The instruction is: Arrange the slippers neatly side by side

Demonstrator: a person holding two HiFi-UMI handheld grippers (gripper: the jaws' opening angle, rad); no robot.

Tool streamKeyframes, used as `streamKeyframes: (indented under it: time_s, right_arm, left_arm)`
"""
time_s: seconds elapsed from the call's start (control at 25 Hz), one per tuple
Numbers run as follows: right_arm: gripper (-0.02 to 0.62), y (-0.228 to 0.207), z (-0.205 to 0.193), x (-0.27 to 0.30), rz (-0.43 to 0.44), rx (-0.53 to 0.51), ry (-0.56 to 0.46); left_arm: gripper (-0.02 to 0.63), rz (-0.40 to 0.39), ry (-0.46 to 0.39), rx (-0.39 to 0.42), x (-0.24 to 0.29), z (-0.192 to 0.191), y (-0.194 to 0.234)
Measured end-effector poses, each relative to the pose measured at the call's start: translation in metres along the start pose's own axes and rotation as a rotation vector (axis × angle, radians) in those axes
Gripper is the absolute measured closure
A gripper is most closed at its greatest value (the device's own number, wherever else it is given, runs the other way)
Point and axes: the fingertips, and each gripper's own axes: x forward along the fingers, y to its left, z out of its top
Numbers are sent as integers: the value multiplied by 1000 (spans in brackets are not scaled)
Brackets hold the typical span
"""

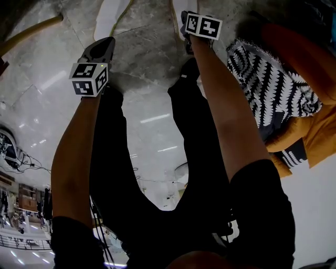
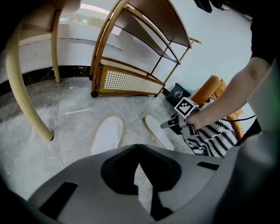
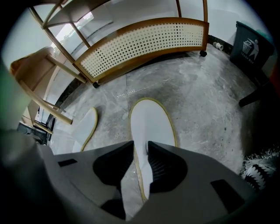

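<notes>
Two flat white slippers with yellow trim lie on the grey marble floor. The left slipper (image 1: 110, 18) (image 2: 107, 135) (image 3: 85, 127) lies alone, a gap apart from the right slipper (image 1: 178, 13) (image 2: 156, 131) (image 3: 151, 122). My right gripper (image 3: 140, 146) (image 2: 168, 124) points steeply down, and its jaws are shut on the near end of the right slipper. In the head view its marker cube covers most of the right gripper (image 1: 187, 38). My left gripper (image 1: 107, 43) (image 2: 139, 146) hovers short of the left slipper, its jaws shut with nothing between them.
A wooden shelf unit with a cane panel (image 2: 131, 81) (image 3: 144, 41) stands behind the slippers. A pale chair leg (image 2: 26, 105) rises at the left. An orange chair with a black-and-white cushion (image 1: 268, 79) is at the right, and a dark bin (image 3: 251, 41) stands farther back.
</notes>
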Motion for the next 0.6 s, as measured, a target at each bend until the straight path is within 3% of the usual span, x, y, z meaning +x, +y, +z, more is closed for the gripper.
streamKeyframes:
  time_s: [0.04,0.2,0.44,0.6]
  right_arm:
    - [452,1,1,-2,1,2,0]
    - [442,2,10,-25,-34,-12,-18]
    - [538,18,28,-85,-39,-88,-89]
    - [553,42,26,-125,-12,-168,-95]
  left_arm:
    - [591,-1,0,1,-1,2,-1]
    - [591,-2,4,7,-12,11,-10]
    - [591,-3,3,11,-41,35,-29]
    - [591,15,-8,-26,-67,54,-37]
